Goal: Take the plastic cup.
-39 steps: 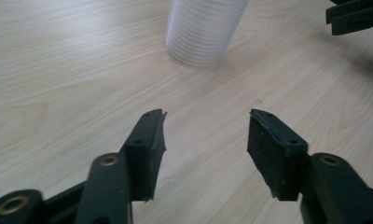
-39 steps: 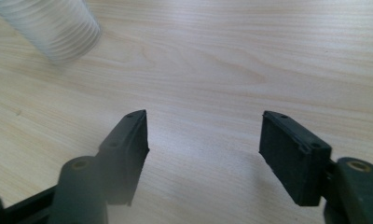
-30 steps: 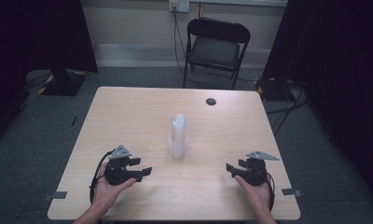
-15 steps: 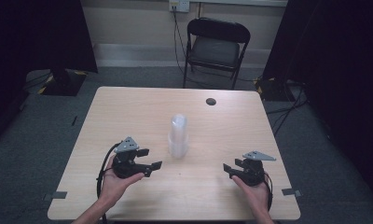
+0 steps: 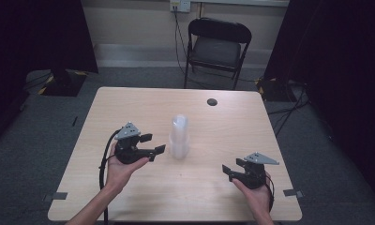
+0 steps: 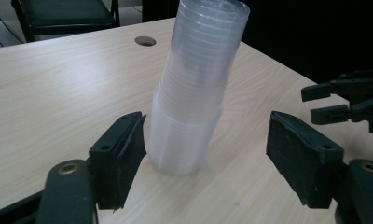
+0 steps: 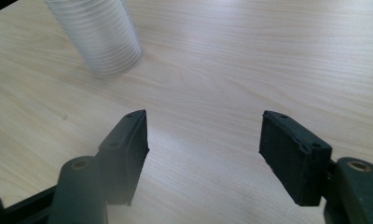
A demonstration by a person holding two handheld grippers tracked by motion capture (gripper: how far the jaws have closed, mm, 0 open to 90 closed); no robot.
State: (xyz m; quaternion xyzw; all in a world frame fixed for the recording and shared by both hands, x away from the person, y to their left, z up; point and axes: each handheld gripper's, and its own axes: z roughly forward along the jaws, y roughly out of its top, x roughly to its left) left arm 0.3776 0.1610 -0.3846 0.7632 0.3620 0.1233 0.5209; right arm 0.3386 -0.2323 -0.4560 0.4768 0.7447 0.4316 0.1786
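Compared with a second ago, the left gripper has come up off the counter and drawn in toward the stack of clear plastic cups, and its fingers have just been closing a little after opening, with nothing clamped between them yet. The stack itself stands where it stood, upright near the middle of the counter, well back from every edge.

In the left gripper view the stack rises just beyond the two fingers, nearer the left one, which looks just short of the base or perhaps brushing it; the blur there makes that hard to call. Both fingers stand apart, wider than the stack.

To the right of the stack and nearer the person, the right gripper sits low over the counter, its fingers spread wide on nothing. In the right gripper view the stack is off at the upper left, well apart from the fingers.

My reading is that this is the approach: the left gripper is lining up to take the stack. The next move calls for sliding it forward so the stack sits centred between the fingers, then closing gently, since thin cups would buckle or tip.

Around the stack the counter is bare on every side; a small dark hole lies beyond it toward the far edge. A folding chair stands past that edge, out of the way.
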